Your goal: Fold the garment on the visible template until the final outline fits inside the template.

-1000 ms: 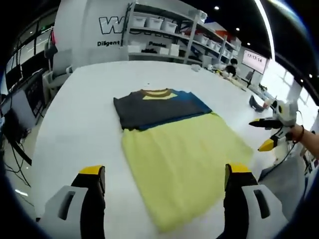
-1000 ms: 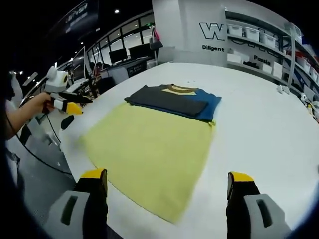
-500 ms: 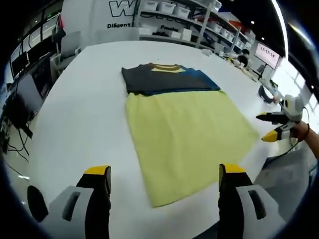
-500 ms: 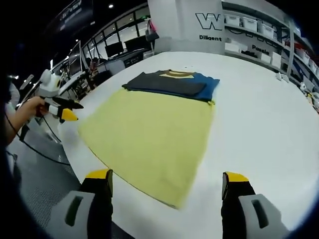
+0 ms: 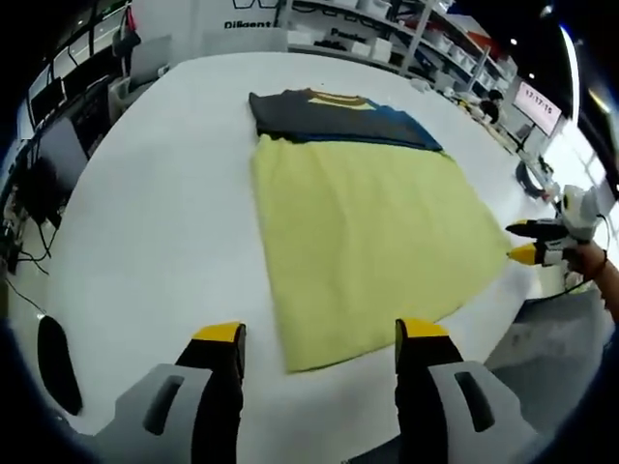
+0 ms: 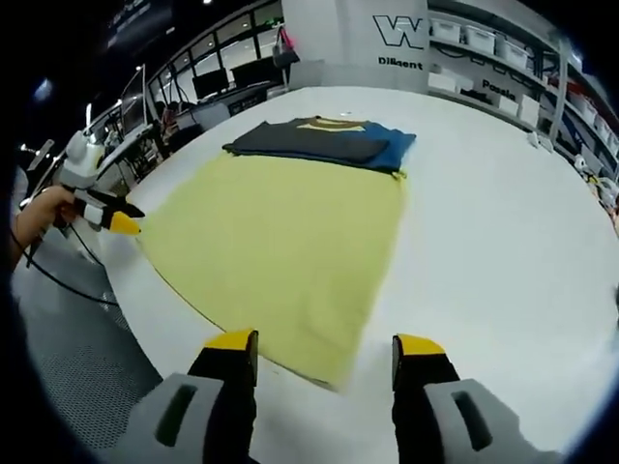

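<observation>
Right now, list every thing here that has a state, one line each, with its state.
Shirt: folded, lying flat on the table, top part dark and blue, yellow collar showing.
Yellow cloth: spread flat, far edge against the shirt.
Left gripper: open, holding nothing, over the cloth's near corner.
Right gripper: open, holding nothing.
Table: white, bearing both fabrics.

One garment (image 5: 363, 222), one white table (image 5: 155, 222), two yellow-tipped claws (image 5: 319, 338) (image 6: 324, 343).
</observation>
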`<state>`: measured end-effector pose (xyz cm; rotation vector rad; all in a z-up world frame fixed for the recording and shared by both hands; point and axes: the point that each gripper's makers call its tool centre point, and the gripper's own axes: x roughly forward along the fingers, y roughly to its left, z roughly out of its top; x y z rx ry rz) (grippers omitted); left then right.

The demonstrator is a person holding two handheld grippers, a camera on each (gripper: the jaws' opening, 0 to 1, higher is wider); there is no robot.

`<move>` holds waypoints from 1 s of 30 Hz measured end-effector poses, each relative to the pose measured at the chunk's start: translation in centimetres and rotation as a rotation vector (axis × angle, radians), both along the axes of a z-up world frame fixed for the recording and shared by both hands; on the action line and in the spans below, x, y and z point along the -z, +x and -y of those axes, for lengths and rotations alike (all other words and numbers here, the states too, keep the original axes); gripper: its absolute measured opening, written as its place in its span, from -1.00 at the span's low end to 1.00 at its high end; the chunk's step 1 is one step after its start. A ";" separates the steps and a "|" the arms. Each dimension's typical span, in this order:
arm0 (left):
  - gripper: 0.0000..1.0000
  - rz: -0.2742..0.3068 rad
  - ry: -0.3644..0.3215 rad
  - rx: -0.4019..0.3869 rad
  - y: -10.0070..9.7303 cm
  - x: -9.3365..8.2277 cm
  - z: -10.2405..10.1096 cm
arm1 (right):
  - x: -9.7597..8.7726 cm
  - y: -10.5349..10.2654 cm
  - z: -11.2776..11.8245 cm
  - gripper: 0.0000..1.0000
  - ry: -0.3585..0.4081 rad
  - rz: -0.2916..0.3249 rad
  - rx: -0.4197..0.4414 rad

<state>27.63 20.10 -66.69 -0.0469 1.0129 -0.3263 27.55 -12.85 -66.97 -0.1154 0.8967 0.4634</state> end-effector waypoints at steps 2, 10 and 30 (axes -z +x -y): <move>0.11 0.005 0.000 -0.006 0.1 0.1 -0.1 | 0.2 -0.1 0.0 -0.15 -0.004 -0.008 -0.002; -0.34 -0.050 0.018 -0.047 -0.9 0.5 -0.5 | 0.8 -0.3 -0.1 -0.33 -0.046 -0.013 -0.009; -0.86 -0.029 0.099 0.004 -1.4 0.6 -1.1 | 0.4 -0.7 0.4 -1.00 -0.113 -0.025 -0.028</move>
